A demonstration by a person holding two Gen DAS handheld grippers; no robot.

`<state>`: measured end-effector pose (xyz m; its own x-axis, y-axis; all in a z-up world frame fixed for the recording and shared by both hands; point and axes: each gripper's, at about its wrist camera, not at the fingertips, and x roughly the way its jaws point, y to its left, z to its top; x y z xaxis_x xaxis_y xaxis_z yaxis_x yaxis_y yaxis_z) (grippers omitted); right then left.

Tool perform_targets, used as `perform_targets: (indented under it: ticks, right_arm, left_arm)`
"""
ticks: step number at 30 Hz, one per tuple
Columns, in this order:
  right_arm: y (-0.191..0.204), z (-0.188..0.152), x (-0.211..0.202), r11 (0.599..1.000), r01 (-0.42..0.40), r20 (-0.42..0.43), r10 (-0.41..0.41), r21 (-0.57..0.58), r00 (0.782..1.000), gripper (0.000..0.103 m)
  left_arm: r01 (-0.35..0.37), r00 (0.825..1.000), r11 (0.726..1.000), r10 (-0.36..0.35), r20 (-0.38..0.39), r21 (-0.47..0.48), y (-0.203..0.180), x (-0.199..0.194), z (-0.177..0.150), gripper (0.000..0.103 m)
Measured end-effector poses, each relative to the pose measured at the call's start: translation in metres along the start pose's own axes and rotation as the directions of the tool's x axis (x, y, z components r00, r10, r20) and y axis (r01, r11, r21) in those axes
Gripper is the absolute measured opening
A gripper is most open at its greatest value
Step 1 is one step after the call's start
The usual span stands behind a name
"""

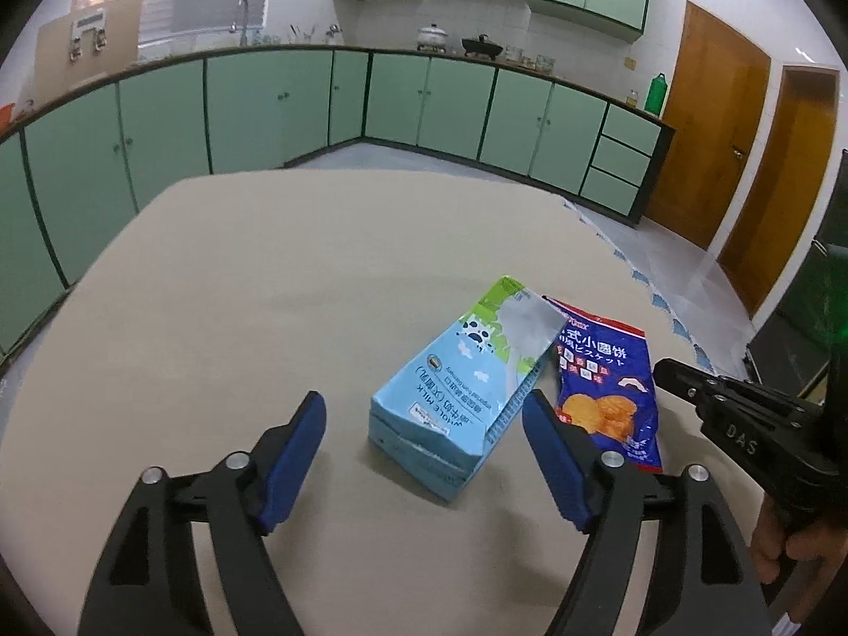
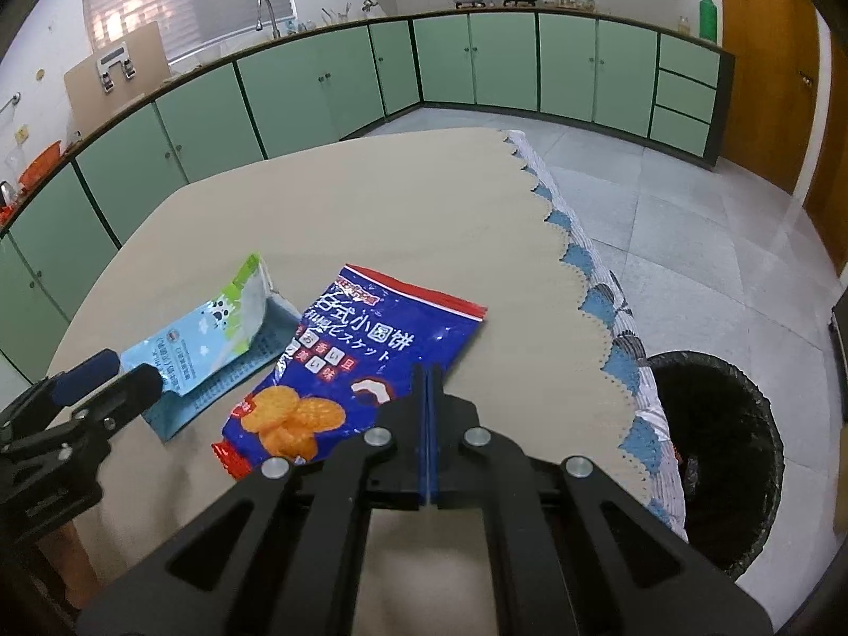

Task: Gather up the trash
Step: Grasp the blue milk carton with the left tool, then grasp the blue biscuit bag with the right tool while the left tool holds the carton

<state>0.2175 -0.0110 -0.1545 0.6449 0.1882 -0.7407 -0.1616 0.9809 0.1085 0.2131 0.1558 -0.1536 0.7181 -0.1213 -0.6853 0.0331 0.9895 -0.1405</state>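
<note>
Your left gripper [image 1: 424, 413] has its jaws wide open, blue pads [image 1: 297, 456] on either side of the near end of the milk carton [image 1: 456, 392] w/o pressing on it (right pad looks just beside the carton's edge, left pad well apart). Carton's flattened, lying on the beige table [image 1: 265, 275], sitting at about 12 o'clock from that gripper. The blue biscuit bag [image 2: 344, 365] lies flat just beside it, at the carton's 3 o'clock, top corner tucked a bit under the carton. Your right gripper [image 2: 430, 371] is closed tight, nothing between the jaws, tips over the bag's near edge; can't tell if they touch it. Black-lined trash bin [image 2: 731, 456] is on the floor past the table edge, approx 3 o'clock from the right gripper.
</note>
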Motion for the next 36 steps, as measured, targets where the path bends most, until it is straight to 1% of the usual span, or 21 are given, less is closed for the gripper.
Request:
perform_targets:
  ticks: [2,3,5,8,11,12,13,14,15,17,19,20,21,23,27,32,35,36]
  right_arm:
    - [-0.001,0.001,0.000,1.000,0.008,0.000,-0.008,-0.004,1.000,0.003]
    - [-0.001,0.001,0.001,1.000,0.010,-0.001,-0.010,-0.004,1.000,0.003]
    - [-0.002,0.002,0.002,1.000,0.013,-0.003,-0.013,-0.004,1.000,0.003]
    - [-0.001,0.003,0.003,1.000,0.012,-0.002,-0.012,-0.005,1.000,0.003]
    - [0.001,0.002,0.003,1.000,0.013,0.001,-0.013,-0.014,1.000,0.003]
    - [0.001,0.002,0.003,1.000,0.012,0.000,-0.012,-0.016,1.000,0.003]
    - [0.000,0.002,0.003,1.000,0.010,0.001,-0.010,-0.014,1.000,0.004]
    - [-0.001,0.002,0.003,1.000,0.007,0.002,-0.007,-0.011,1.000,0.004]
    - [-0.001,0.003,0.002,1.000,0.005,0.002,-0.005,-0.010,1.000,0.004]
    - [-0.003,0.003,0.001,1.000,0.003,0.004,-0.003,-0.009,1.000,0.006]
    - [-0.004,0.003,0.000,1.000,-0.003,0.004,0.003,-0.004,1.000,0.012]
    - [-0.005,0.003,-0.001,1.000,-0.008,0.004,0.008,-0.003,1.000,0.024]
    - [-0.004,0.003,-0.001,1.000,-0.014,0.004,0.014,-0.003,1.000,0.033]
    - [-0.001,0.003,-0.003,1.000,-0.015,0.012,0.015,-0.012,1.000,0.035]
    - [0.002,0.006,0.001,1.000,-0.005,0.015,0.006,-0.010,1.000,0.047]
    - [-0.001,0.014,0.014,1.000,-0.003,-0.008,0.003,0.019,1.000,0.048]
    - [-0.002,0.020,0.020,1.000,0.017,-0.017,-0.017,0.019,1.000,0.050]
    - [-0.002,0.023,0.023,0.999,0.028,-0.021,-0.027,0.016,0.999,0.051]
  left_arm:
    - [0.012,1.000,1.000,-0.012,-0.012,-0.001,0.000,0.006,0.001,0.078]
    - [0.030,0.999,1.000,-0.030,-0.029,-0.002,-0.001,0.010,0.002,0.079]
    - [0.045,0.997,0.999,-0.045,-0.058,0.008,-0.003,0.017,0.003,0.080]
    - [0.042,0.993,0.999,-0.040,-0.107,0.016,-0.006,0.029,0.004,0.080]
    - [0.031,0.994,0.999,-0.028,-0.108,0.025,-0.009,0.031,0.005,0.079]
    - [0.023,0.994,0.999,-0.020,-0.108,0.029,-0.009,0.031,0.004,0.076]
    - [0.017,0.994,0.999,-0.013,-0.105,0.033,-0.010,0.029,0.004,0.064]
    - [0.015,0.995,0.999,-0.011,-0.100,0.036,-0.011,0.028,0.004,0.058]
    - [0.015,0.995,0.999,-0.012,-0.097,0.035,-0.011,0.027,0.003,0.056]
    - [0.013,0.996,1.000,-0.011,-0.093,0.025,-0.011,0.024,0.001,0.049]
    - [-0.006,0.997,1.000,0.006,-0.082,0.005,-0.008,0.021,-0.001,0.049]
    - [-0.046,0.997,0.999,0.046,-0.068,-0.011,-0.007,0.017,-0.004,0.049]
    - [-0.076,0.996,0.997,0.074,-0.058,-0.022,-0.006,0.014,-0.006,0.049]
    - [-0.121,0.992,0.991,0.118,-0.050,-0.052,-0.005,0.009,-0.012,0.048]
    - [-0.145,0.988,0.988,0.143,-0.049,-0.050,-0.006,0.009,-0.016,0.048]
    - [-0.155,0.987,0.985,0.152,-0.048,-0.072,-0.003,0.013,-0.009,0.048]
    - [-0.159,0.986,0.983,0.154,-0.057,-0.090,-0.001,0.019,-0.002,0.048]
    - [-0.159,0.986,0.983,0.154,-0.060,-0.093,-0.007,0.023,0.000,0.048]
